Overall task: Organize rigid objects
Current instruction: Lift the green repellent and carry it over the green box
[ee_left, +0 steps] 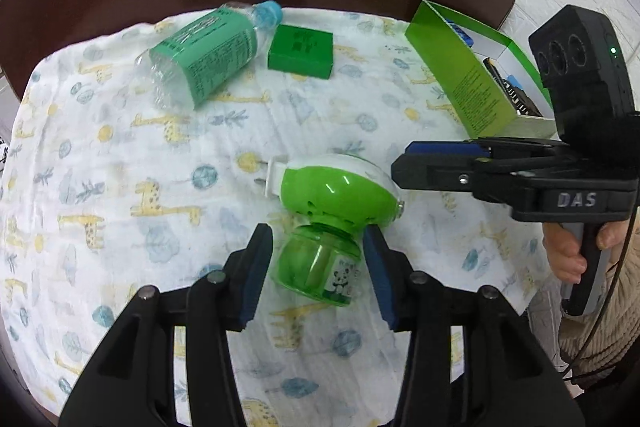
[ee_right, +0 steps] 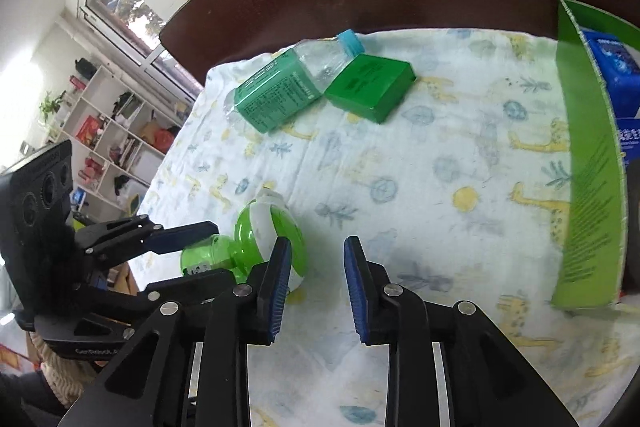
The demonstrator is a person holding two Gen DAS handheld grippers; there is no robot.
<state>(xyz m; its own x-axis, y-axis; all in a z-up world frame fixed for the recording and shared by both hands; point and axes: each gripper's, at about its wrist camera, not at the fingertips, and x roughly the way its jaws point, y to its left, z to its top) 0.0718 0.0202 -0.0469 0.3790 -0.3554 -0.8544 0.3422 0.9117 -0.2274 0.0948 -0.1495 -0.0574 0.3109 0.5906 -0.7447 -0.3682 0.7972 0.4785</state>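
Green plug-in repellent lies between the spread left gripper fingers, unpinched.

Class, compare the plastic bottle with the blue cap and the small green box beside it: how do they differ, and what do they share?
The plastic bottle is clear with a green label and a blue cap; the small green box is opaque green all over. The bottle is rounded and longer; the box is flat and squarish. Both lie on the giraffe-print cloth, close together.
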